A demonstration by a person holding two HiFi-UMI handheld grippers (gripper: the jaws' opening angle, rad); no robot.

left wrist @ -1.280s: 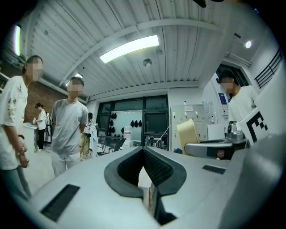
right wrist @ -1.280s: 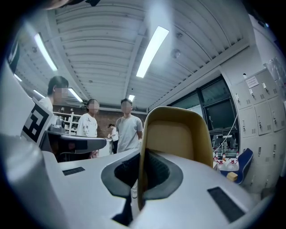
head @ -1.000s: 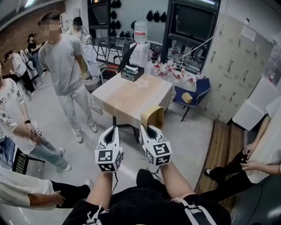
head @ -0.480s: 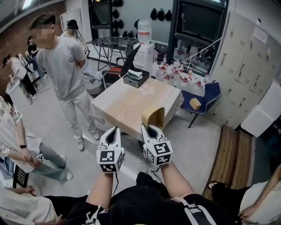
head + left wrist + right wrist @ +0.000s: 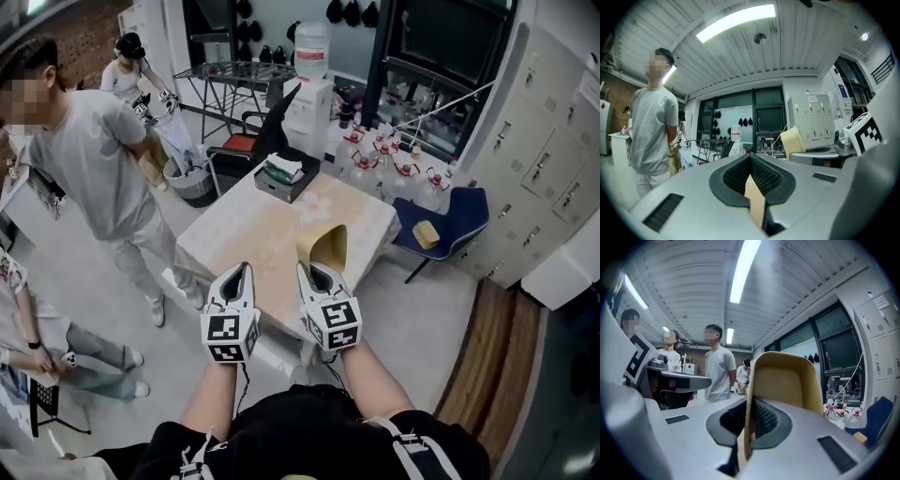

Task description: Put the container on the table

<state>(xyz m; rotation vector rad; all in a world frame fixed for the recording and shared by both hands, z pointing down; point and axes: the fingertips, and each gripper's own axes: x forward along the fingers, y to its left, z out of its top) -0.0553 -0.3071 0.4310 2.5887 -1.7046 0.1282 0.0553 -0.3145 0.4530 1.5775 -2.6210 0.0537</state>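
In the head view my right gripper (image 5: 314, 272) is shut on the rim of a tan, shallow container (image 5: 326, 246), which stands on edge above the near part of the beige table (image 5: 253, 230). The right gripper view shows the container (image 5: 787, 380) rising upright from the pinched jaws of my right gripper (image 5: 749, 401). My left gripper (image 5: 240, 274) is alongside at the same height, jaws together and holding nothing. Its own view shows the left gripper (image 5: 751, 157) with pads meeting, and the container (image 5: 792, 143) off to the right.
A dark box (image 5: 283, 176) sits at the table's far edge. A person in a grey shirt (image 5: 89, 169) stands left of the table. A blue chair (image 5: 441, 225) and several bottles (image 5: 384, 155) are at the right and beyond, with lockers (image 5: 553, 169) along the right wall.
Both grippers and the container have come forward to the table: earlier they hung over the floor short of it, now they are above its near edge. The grip is unchanged.
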